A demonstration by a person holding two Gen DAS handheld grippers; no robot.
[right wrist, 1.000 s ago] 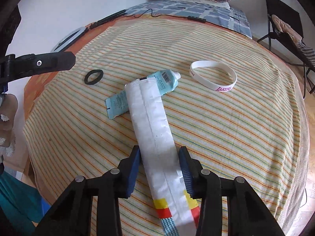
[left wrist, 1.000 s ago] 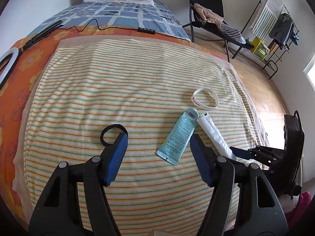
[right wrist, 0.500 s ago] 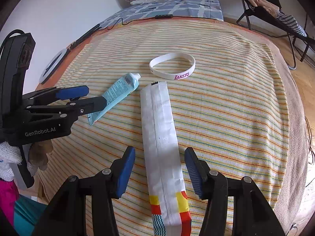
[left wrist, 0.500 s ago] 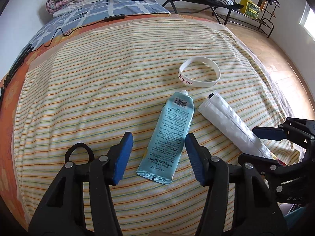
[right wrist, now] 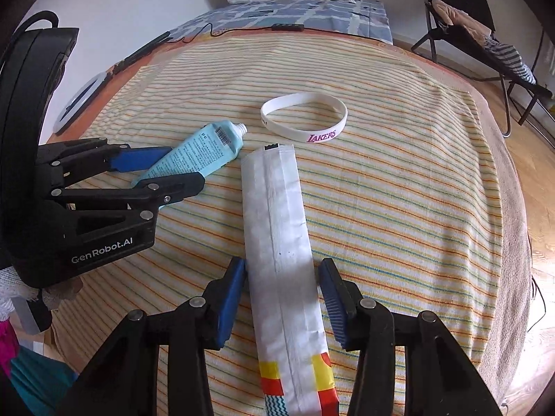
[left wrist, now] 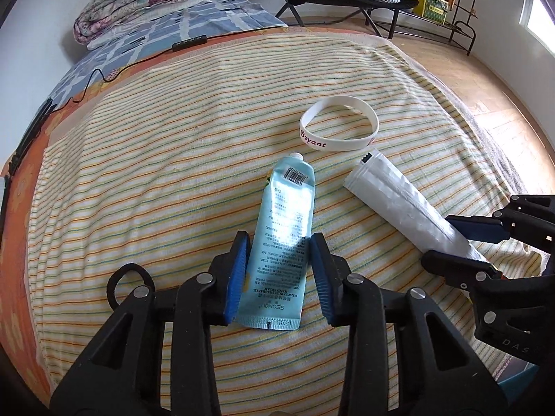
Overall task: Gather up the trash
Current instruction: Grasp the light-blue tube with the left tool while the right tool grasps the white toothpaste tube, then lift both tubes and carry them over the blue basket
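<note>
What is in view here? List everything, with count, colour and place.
tube: 1, light blue, on the striped cloth, between the left gripper's fingers
wrapper: 1, white, between the right gripper's fingers
wristband: 1, white, beyond both
ring: 1, black, left of the tube
striped cloth: 1, cream
folded quilt: 1, floral, far end
chair: 1, black, right
left gripper: 1, open
right gripper: 1, open

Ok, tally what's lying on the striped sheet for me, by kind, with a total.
Tubes: 1, the light blue tube, between the left gripper fingers.
Wrappers: 1, the white wrapper, between the right gripper fingers.
Wristbands: 1, the white wristband.
Hair ties: 1, the black hair tie.
Total: 4
</note>
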